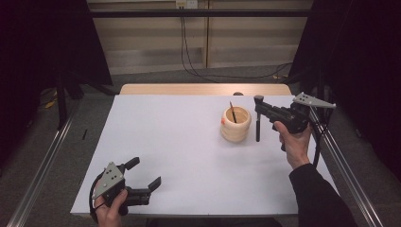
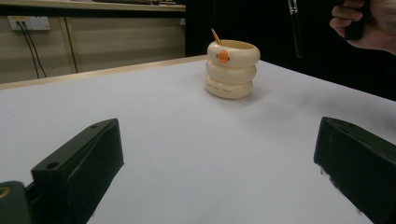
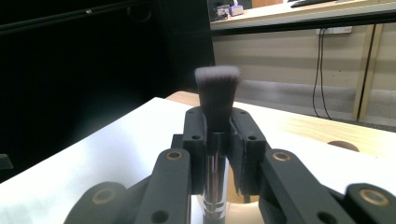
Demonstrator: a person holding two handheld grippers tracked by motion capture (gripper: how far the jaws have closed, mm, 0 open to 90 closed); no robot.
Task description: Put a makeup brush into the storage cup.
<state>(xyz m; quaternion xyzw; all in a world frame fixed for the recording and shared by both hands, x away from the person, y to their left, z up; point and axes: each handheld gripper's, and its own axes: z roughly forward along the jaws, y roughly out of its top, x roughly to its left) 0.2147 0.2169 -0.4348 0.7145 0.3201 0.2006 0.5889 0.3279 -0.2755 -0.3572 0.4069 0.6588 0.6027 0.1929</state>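
On the right side of the desk (image 1: 156,142), the right claw (image 1: 258,105) is clenched on a makeup brush (image 1: 257,124), which hangs upright just right of the cream ringed holder (image 1: 236,124) and clear of it. From above, the brush reads only as a dark stick with a knob on top. The right gripper view adds what that angle hides: a flat-topped dark bristle head (image 3: 217,95) rising above the jaws and a shiny metal ferrule pinched between the 2 pads (image 3: 194,140). The left claw (image 1: 144,174) rests released at the near left corner, nothing between its jaws. Its own view shows an orange beak on the holder's side (image 2: 223,56) and 1 thin stick (image 2: 216,37) leaning inside, dark from above, yellowish here.
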